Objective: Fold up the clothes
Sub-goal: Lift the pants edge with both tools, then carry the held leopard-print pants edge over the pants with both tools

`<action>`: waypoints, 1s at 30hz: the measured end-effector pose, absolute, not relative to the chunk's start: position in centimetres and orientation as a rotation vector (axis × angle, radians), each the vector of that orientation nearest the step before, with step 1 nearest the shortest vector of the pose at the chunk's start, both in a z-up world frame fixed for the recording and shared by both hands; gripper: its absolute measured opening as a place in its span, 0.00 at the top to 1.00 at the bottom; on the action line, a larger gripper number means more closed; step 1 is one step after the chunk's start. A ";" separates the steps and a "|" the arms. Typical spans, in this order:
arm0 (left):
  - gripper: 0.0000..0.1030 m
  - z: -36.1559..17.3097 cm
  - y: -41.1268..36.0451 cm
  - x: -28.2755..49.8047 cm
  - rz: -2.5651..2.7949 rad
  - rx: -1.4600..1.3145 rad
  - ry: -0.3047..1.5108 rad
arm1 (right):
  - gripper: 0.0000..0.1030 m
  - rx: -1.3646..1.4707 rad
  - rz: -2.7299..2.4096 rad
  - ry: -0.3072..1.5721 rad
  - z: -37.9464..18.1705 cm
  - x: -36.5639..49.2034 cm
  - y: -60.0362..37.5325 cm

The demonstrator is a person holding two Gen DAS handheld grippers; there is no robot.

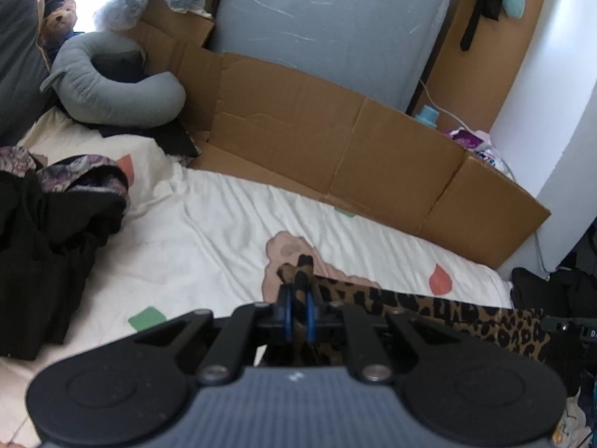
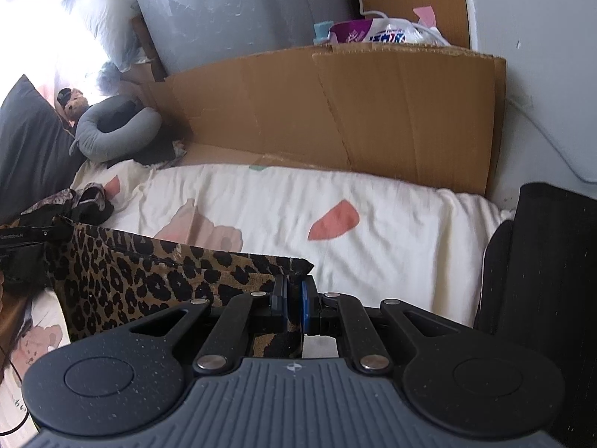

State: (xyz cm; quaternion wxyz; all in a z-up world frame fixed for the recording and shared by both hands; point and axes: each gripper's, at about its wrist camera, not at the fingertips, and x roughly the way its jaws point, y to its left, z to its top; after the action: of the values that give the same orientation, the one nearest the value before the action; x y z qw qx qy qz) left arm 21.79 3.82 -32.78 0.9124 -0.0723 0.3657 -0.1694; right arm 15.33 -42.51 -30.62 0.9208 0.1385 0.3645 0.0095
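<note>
A leopard-print garment (image 1: 447, 317) is held stretched above the white bed sheet (image 1: 209, 239) between both grippers. My left gripper (image 1: 300, 298) is shut on one corner of it, fabric bunched between the blue pads. My right gripper (image 2: 294, 291) is shut on the other corner of the garment (image 2: 149, 272), which spreads to the left in the right wrist view. The left gripper shows at the far left of the right wrist view (image 2: 22, 239).
A pile of dark clothes (image 1: 48, 231) lies on the sheet at left. A grey neck pillow (image 1: 112, 89) and a teddy bear (image 1: 58, 18) sit at the bed's head. Flattened cardboard (image 1: 335, 142) lines the far side. A black fabric item (image 2: 541, 261) is at right.
</note>
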 end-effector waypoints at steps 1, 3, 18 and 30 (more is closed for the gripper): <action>0.92 -32.7 3.7 22.0 -0.345 -0.145 0.753 | 0.95 0.280 0.018 0.747 -30.6 15.6 -42.5; 0.92 -32.8 3.5 22.5 -0.336 -0.141 0.759 | 0.95 0.270 0.015 0.742 -30.5 16.0 -42.5; 0.92 -37.4 3.6 24.8 -0.282 -0.135 0.889 | 0.95 0.234 -0.002 0.840 -35.2 19.5 -41.9; 0.92 -38.4 3.4 27.0 -0.281 -0.122 0.912 | 0.95 0.230 -0.016 0.848 -35.9 21.1 -42.2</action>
State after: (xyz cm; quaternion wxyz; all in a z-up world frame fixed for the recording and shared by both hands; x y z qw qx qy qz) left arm 27.00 3.40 -38.35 0.8865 -0.0587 0.4387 -0.1349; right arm 21.12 -42.22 -35.91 0.9050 0.1115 0.4106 -0.0078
